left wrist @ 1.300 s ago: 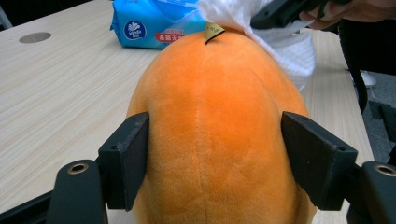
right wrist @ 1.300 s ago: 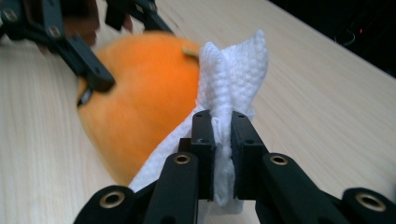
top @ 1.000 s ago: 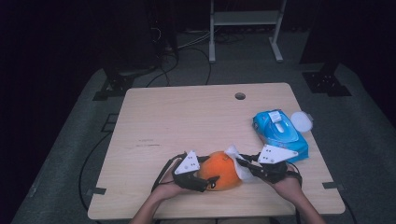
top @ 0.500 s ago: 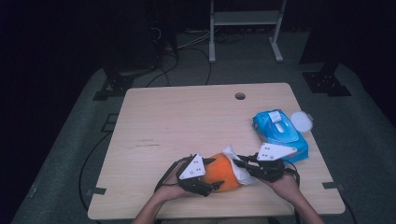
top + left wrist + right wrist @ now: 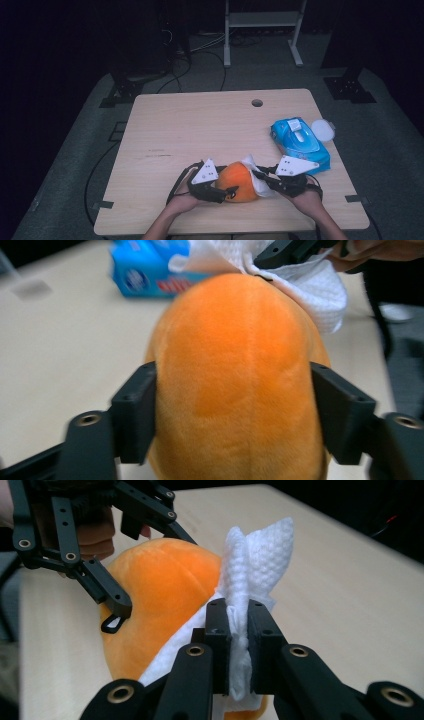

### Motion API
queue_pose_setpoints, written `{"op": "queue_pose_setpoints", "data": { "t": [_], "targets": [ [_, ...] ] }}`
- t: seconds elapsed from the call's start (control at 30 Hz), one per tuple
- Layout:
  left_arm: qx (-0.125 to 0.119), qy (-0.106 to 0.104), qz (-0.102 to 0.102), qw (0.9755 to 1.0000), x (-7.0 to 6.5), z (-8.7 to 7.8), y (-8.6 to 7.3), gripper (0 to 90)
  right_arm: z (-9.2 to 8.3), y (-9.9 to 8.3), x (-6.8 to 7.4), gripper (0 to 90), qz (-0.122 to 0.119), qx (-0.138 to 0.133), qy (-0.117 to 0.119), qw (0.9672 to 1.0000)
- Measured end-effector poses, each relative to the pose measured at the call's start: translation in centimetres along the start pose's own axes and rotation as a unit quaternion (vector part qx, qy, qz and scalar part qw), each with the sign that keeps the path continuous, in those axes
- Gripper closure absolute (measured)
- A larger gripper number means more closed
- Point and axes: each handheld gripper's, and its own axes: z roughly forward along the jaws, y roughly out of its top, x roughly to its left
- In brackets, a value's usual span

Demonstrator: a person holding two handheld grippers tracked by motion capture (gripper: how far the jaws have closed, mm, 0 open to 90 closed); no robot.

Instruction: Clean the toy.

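Note:
An orange plush toy [image 5: 239,181] lies near the table's front edge. My left gripper [image 5: 227,181] holds it from the left. In the left gripper view both pads press into the toy's [image 5: 235,380] sides, and the jaws have just been closing on it. My right gripper [image 5: 258,176] comes in from the right, shut on a white wipe [image 5: 252,167]. In the right gripper view the wipe [image 5: 260,545] stands pinched between the jaws of the right gripper [image 5: 239,620] and drapes against the plush [image 5: 160,590]. The left gripper view has the wipe [image 5: 310,285] lying over the toy's far end.
A blue pack of wipes [image 5: 300,142] lies at the right of the wooden table [image 5: 200,125], with its round white lid [image 5: 322,130] open beside it. A cable hole [image 5: 257,102] sits near the far edge. A metal stand and cables are on the dark floor beyond.
My left gripper has shifted slightly to the right against the plush toy. The right gripper with its wipe has stayed almost in place.

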Motion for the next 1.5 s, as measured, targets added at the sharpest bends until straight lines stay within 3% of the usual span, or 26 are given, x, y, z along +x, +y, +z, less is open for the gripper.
{"op": "queue_pose_setpoints", "data": {
  "t": [0.03,0.07,0.13,0.2,0.27,0.33,0.47,0.57,0.67,0.77,0.97,1.03,1.17,1.23,1.33,1.4,1.5],
  "targets": [
    [0.000,0.010,0.028,0.9996,-0.3,0.0,0.3,31.6,-0.2,0.4,0.2,80.9,-0.006,-0.006,-0.004,1.0000],
    [0.011,0.005,0.046,0.9989,-0.4,0.2,0.5,31.6,-0.4,1.0,0.4,80.9,-0.006,-0.024,0.002,0.9997],
    [0.014,-0.003,0.068,0.9976,-1.0,0.6,0.3,31.3,-0.2,1.8,1.1,80.8,-0.015,-0.038,0.017,0.9990],
    [0.012,-0.007,0.077,0.9969,-1.3,0.6,0.2,29.7,0.5,1.9,1.6,80.8,-0.030,-0.024,0.022,0.9990],
    [0.008,-0.012,0.061,0.9980,-1.0,0.5,-0.1,24.4,0.9,1.3,1.6,80.8,-0.026,-0.017,0.029,0.9991],
    [-0.002,-0.018,0.016,0.9997,-0.6,0.5,-0.5,16.1,0.9,0.7,1.1,80.8,-0.018,-0.013,0.032,0.9993],
    [-0.003,-0.028,-0.037,0.9989,0.2,0.5,-0.8,12.1,0.2,0.0,0.3,80.8,-0.004,-0.010,0.023,0.9997],
    [-0.006,-0.014,-0.015,0.9998,-0.1,0.5,-0.4,26.5,0.0,0.2,0.3,80.9,-0.003,-0.011,0.013,0.9999],
    [-0.016,-0.009,0.013,0.9998,-0.7,0.3,0.3,30.9,0.1,1.1,1.3,80.8,-0.012,-0.026,0.025,0.9993],
    [-0.023,-0.010,0.023,0.9994,-0.6,-0.2,0.4,33.9,0.0,1.5,1.6,80.8,-0.011,-0.038,0.040,0.9984],
    [-0.026,-0.010,0.008,0.9996,-0.3,-0.3,0.5,34.8,-0.4,0.9,0.5,80.9,0.002,-0.026,0.018,0.9995],
    [-0.026,-0.007,0.013,0.9995,-0.6,-0.2,0.7,34.5,-0.1,1.5,1.7,80.9,-0.021,-0.021,0.017,0.9994],
    [-0.016,-0.001,0.035,0.9993,-1.5,0.4,1.2,32.3,0.8,2.5,3.5,80.9,-0.039,-0.025,0.047,0.9978],
    [-0.010,0.003,0.045,0.9989,-1.6,0.5,1.1,31.2,1.2,2.5,3.8,80.9,-0.048,-0.020,0.053,0.9973],
    [-0.016,0.002,0.034,0.9993,-1.5,0.4,0.7,30.9,0.9,2.2,3.0,81.0,-0.048,-0.012,0.048,0.9977],
    [-0.019,0.000,0.024,0.9995,-1.3,0.4,0.6,30.7,0.3,1.9,2.3,81.0,-0.050,-0.005,0.024,0.9984],
    [-0.016,-0.001,0.015,0.9998,-1.6,0.8,1.1,30.0,0.1,1.8,2.2,81.0,-0.034,-0.010,0.018,0.9992]
  ]
}}
